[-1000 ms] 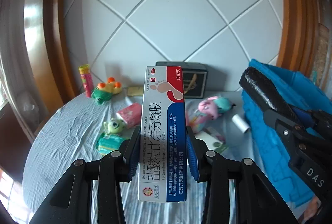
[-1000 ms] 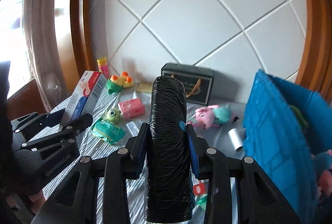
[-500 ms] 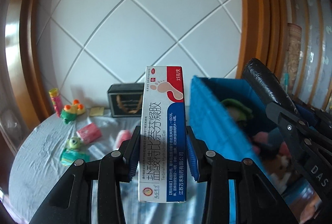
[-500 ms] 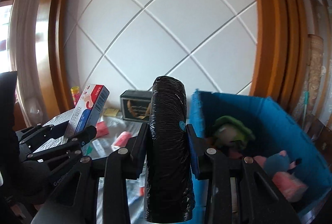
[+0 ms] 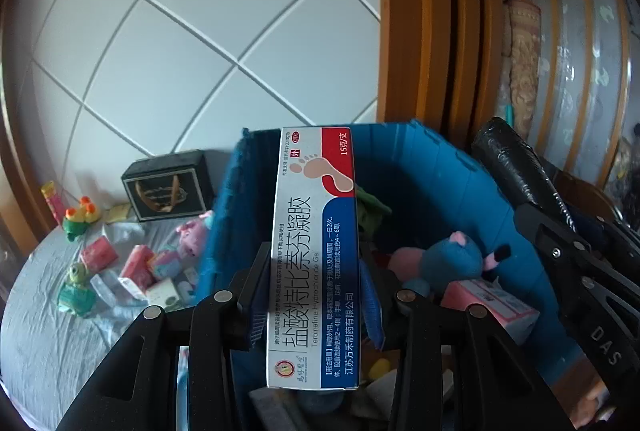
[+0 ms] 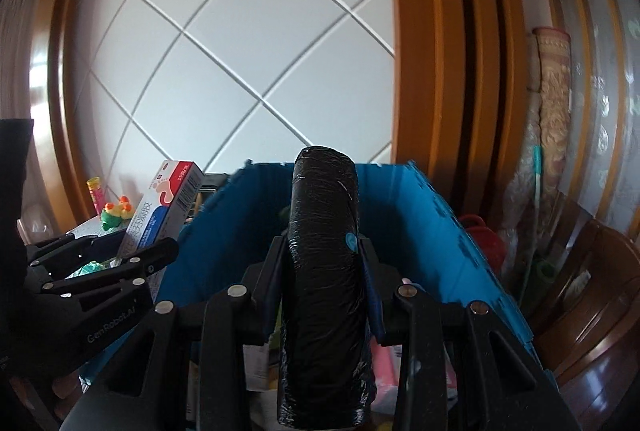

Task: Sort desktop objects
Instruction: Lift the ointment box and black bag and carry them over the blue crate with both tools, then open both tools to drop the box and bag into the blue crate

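Note:
My left gripper [image 5: 314,291] is shut on a tall white, red and blue medicine box [image 5: 316,251] with a footprint picture, held upright over the blue bin [image 5: 432,171]. My right gripper [image 6: 322,271] is shut on a black roll of plastic bags [image 6: 324,271], also above the blue bin [image 6: 420,215]. The right gripper and its black roll [image 5: 516,171] show at the right of the left wrist view. In the right wrist view the left gripper [image 6: 144,255] with the medicine box [image 6: 160,215] is at the left.
Inside the bin lie a blue and pink plush toy [image 5: 452,259], a pink box [image 5: 492,303] and other items. On the grey-clothed table [image 5: 48,331] to the left remain a black box [image 5: 168,187], a frog toy [image 5: 78,219], pink packets [image 5: 100,251] and small toys. Wooden frames stand to the right.
Both grippers have swung to the right, away from the table, and now hang over the blue bin. Each still holds its object.

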The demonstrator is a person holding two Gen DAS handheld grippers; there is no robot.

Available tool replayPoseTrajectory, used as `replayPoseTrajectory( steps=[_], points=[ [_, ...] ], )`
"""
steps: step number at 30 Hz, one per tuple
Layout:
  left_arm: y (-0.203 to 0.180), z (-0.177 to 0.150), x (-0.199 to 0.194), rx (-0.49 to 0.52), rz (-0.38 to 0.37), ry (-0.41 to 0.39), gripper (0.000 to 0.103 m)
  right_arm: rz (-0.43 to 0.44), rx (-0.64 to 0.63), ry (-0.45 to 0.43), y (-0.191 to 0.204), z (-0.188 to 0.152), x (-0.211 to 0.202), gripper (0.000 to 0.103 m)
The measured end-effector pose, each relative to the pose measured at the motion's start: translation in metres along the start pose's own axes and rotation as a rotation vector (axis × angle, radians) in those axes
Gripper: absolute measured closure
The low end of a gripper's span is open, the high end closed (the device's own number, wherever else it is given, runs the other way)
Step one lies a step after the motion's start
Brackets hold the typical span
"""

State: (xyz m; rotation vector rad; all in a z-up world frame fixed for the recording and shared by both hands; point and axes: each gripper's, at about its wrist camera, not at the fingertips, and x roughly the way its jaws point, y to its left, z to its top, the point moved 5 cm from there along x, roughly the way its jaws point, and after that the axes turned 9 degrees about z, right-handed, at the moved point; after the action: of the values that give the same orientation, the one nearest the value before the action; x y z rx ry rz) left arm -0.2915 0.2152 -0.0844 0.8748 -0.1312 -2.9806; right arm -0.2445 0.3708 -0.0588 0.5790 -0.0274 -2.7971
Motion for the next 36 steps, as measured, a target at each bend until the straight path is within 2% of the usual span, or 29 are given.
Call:
replayPoseTrajectory(
  steps=[5, 9, 10, 12, 19, 21, 23, 25, 30, 32, 34, 36],
  points=[
    [-0.026, -0.003, 0.029, 0.046, 0.036, 0.039, 0.064, 0.021, 0.024, 0.013, -0.027, -0.016, 0.017, 0.068],
    [-0.030, -0.001, 0.033, 0.031, 0.006, 0.043, 0.064, 0.062, 0.062, 0.004, -0.038, -0.019, 0.030, 0.068],
    [-0.030, -0.002, 0.034, 0.033, 0.005, 0.049, 0.064, 0.062, 0.061, -0.020, -0.039, -0.017, 0.029, 0.068],
    [-0.032, -0.003, 0.035, 0.033, 0.003, 0.055, 0.064, 0.027, 0.043, -0.013, -0.039, -0.015, 0.032, 0.068],
    [-0.028, -0.003, 0.036, -0.002, 0.018, 0.078, 0.063, 0.056, 0.074, 0.004, -0.046, -0.015, 0.036, 0.068],
    [-0.027, -0.004, 0.036, -0.006, 0.022, 0.078, 0.053, 0.057, 0.076, 0.007, -0.047, -0.016, 0.037, 0.068],
    [-0.027, -0.003, 0.035, -0.004, 0.031, 0.074, 0.028, 0.061, 0.079, 0.012, -0.049, -0.016, 0.039, 0.068],
    [-0.027, -0.002, 0.031, -0.004, 0.040, 0.056, 0.021, 0.069, 0.087, 0.009, -0.051, -0.016, 0.040, 0.068],
    [-0.027, 0.000, 0.031, -0.007, 0.041, 0.055, 0.021, 0.064, 0.097, 0.006, -0.053, -0.016, 0.040, 0.068],
    [-0.026, 0.000, 0.032, -0.015, 0.039, 0.061, 0.020, 0.060, 0.093, 0.012, -0.052, -0.016, 0.041, 0.057],
    [-0.025, 0.000, 0.032, -0.019, 0.038, 0.064, 0.021, 0.051, 0.091, 0.018, -0.052, -0.016, 0.041, 0.029],
    [-0.025, 0.000, 0.032, -0.020, 0.036, 0.065, 0.021, 0.039, 0.088, 0.019, -0.052, -0.015, 0.041, 0.027]
  ],
)
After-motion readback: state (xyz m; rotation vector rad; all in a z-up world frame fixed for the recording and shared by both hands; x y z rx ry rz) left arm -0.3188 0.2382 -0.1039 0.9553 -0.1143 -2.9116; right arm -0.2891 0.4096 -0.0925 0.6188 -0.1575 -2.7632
